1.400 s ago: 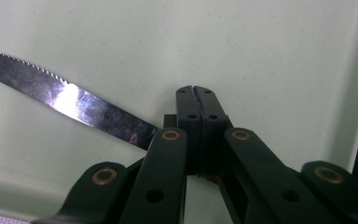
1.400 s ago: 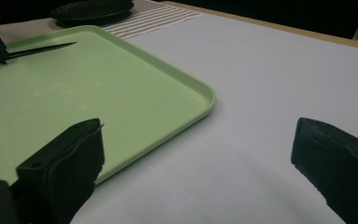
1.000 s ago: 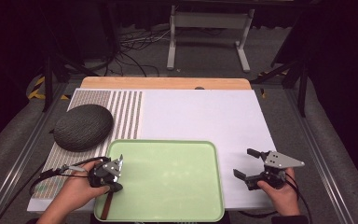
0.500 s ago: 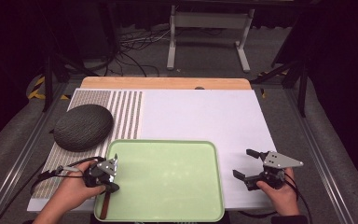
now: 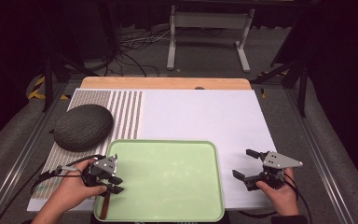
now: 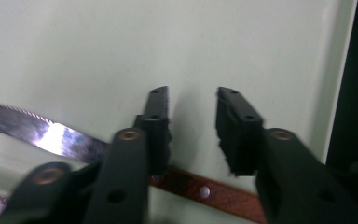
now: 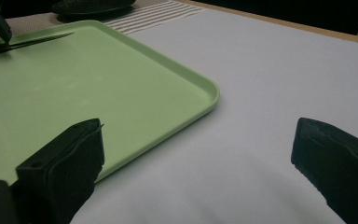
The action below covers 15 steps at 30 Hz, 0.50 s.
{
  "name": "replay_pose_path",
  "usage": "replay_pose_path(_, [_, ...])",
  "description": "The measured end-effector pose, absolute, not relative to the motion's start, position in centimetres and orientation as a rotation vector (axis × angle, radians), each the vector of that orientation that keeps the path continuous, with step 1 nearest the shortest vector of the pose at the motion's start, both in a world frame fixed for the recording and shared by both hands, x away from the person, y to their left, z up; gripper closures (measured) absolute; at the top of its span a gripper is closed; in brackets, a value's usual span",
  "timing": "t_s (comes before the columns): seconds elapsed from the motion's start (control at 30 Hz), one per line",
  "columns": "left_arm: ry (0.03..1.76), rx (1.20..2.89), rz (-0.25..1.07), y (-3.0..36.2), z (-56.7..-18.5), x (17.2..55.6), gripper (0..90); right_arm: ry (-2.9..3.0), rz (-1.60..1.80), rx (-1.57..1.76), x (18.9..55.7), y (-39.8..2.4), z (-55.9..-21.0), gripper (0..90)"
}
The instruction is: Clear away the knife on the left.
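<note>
Dark floor and cables surround the counter (image 5: pixel 200 116), whose white sheet carries everything; places below are told from the green tray (image 5: pixel 168 154). Beyond its far-left corner lies a dark oval cushion (image 5: pixel 83 127) on the striped mat (image 5: pixel 126 112). At the tray's near-left corner rests a serrated knife (image 6: pixel 42 133), blade on the tray floor and brown riveted handle (image 6: pixel 214 193) crossing the rim toward the person. Its long axis runs crosswise just beneath the left tongs (image 5: pixel 114 183), whose jaws have just been opening and now stand parted above the handle, gripping nothing. Off the tray's right side, well apart from the knife, the right tongs (image 5: pixel 246 164) hover spread wide and empty. The left hand (image 5: pixel 72 191) is by far the nearer.
</note>
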<state>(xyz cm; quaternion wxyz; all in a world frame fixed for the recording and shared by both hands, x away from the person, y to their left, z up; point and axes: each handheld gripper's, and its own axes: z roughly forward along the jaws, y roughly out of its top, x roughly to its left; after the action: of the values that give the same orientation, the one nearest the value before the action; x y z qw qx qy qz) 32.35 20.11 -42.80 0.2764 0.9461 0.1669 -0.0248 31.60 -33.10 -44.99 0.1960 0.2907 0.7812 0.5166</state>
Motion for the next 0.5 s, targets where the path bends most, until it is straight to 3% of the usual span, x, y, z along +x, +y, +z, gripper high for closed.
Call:
replay_pose_path(0.07, [0.445,2.531,-0.054,20.2,-42.6,32.4,49.5,2.189,1.445,0.815,31.6,-33.1,-45.0,3.2])
replay_pose_path(0.1, [0.458,2.513,-0.030,20.3,-42.3,32.3,49.5,2.188,1.446,0.815,31.6,-33.1,-45.0,3.2])
replay_pose_path(0.23, [0.488,2.454,0.059,20.8,-41.8,32.4,26.9,2.180,1.452,0.817,31.6,-33.1,-44.9,3.2])
replay_pose_path(0.37, [0.479,2.411,0.128,21.2,-41.3,32.3,17.3,2.179,1.452,0.813,31.6,-33.1,-44.9,3.2])
replay_pose_path(0.5, [0.500,2.331,0.195,22.0,-40.7,32.1,13.3,2.178,1.457,0.812,31.6,-33.0,-44.8,3.2])
